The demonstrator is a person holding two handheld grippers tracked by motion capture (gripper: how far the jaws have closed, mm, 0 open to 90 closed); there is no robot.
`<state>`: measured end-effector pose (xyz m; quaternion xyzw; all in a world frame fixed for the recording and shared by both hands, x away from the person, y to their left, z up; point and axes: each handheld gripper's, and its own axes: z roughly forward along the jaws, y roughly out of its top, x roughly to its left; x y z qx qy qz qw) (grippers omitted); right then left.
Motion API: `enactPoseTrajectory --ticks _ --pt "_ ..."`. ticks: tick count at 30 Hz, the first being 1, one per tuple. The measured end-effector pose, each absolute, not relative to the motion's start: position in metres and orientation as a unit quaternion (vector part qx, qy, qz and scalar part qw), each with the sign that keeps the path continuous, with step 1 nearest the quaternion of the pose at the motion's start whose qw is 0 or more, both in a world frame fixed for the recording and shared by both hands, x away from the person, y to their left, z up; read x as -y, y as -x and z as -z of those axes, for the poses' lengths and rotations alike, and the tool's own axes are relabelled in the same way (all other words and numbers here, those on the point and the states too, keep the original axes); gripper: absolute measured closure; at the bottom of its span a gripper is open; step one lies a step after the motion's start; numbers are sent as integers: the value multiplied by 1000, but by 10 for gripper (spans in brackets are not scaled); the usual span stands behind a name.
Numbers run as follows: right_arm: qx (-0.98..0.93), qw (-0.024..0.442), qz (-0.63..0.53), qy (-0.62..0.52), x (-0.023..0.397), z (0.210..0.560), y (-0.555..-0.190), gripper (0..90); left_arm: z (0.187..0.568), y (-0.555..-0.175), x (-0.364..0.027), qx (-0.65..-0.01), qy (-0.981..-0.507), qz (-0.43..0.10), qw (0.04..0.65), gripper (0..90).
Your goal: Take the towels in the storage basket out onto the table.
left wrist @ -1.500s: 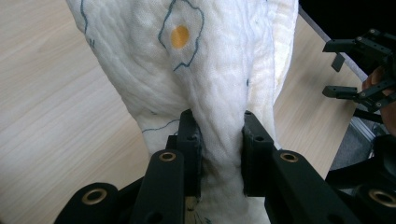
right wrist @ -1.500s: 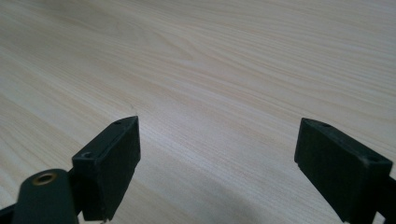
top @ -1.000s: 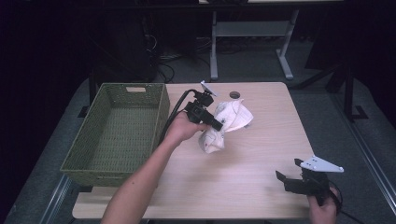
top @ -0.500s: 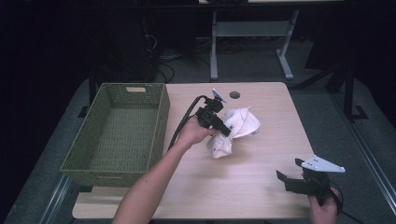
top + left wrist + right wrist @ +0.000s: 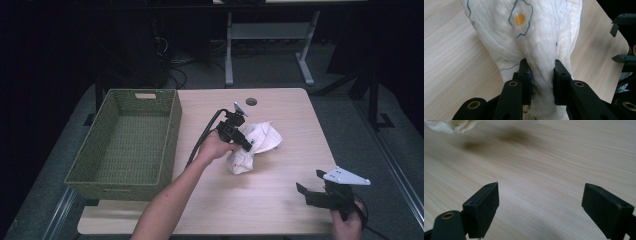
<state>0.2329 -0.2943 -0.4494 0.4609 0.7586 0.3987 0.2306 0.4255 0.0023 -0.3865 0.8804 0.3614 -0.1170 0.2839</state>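
Note:
A crumpled white cloth (image 5: 252, 147) with a fried-egg print lies near the middle of the wooden table (image 5: 280, 210). My left gripper (image 5: 246, 143) is shut on it; in the left gripper view both black jaws pinch a bunched fold of the cloth (image 5: 534, 40), and its fingers (image 5: 525, 75) press into the fabric. My right gripper (image 5: 307, 191) rests near the table's front right corner, jaws wide open over bare wood. In the right gripper view its fingers (image 5: 486, 205) stand far apart, with an edge of the cloth (image 5: 451, 126) at the top left.
A green woven basket (image 5: 170, 130) stands empty on the left side of the table. A round cable hole (image 5: 251, 101) sits near the far edge. Dark floor and a desk frame (image 5: 265, 35) lie beyond the table.
My left gripper has carried the cloth to the right and lower, toward the table's middle. The right gripper has stayed where it was.

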Motion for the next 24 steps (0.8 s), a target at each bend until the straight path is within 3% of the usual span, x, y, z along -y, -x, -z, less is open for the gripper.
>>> enactPoseTrajectory --ticks 24 --pt "-762 229 -397 -457 291 450 -233 140 415 -427 2 -382 -873 131 274 713"
